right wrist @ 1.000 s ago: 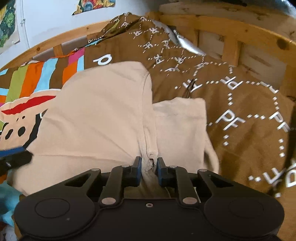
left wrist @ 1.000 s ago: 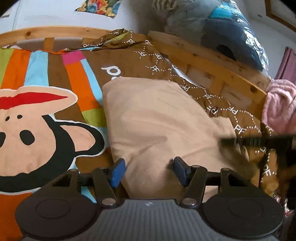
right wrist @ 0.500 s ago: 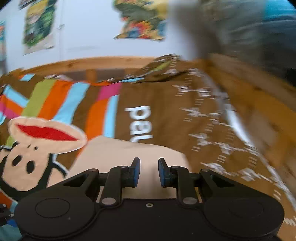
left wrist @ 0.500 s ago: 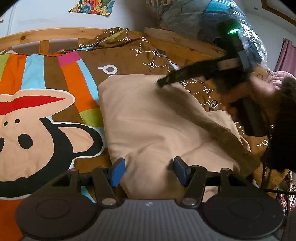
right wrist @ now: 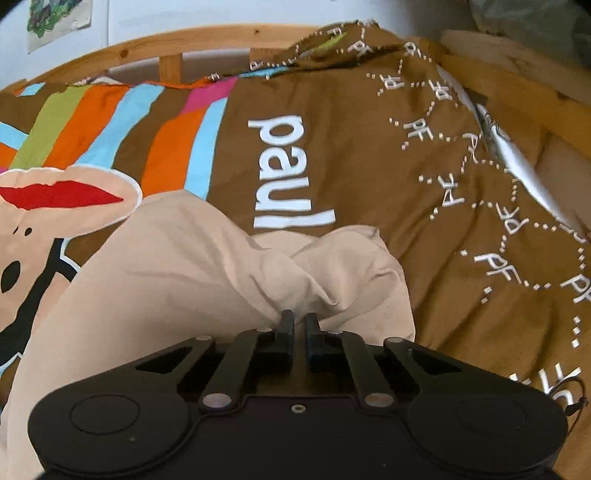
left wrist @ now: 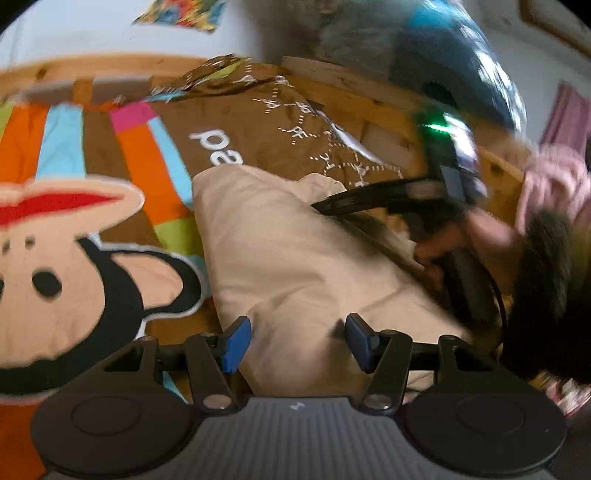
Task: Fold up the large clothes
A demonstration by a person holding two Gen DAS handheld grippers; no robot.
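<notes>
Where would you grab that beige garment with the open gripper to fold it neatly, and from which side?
Probably the beige garment at its near edge, where cloth already lies between the open left gripper pads. Come in low from the near side: that edge lies flat on the bedspread, whereas the far end is bunched near the right gripper.

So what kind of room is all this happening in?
Most likely a child's bedroom. A wooden bed frame surrounds a cartoon-monkey duvet cover printed "paul", posters hang on the wall, and a beige garment lies on the bed for folding.
</notes>
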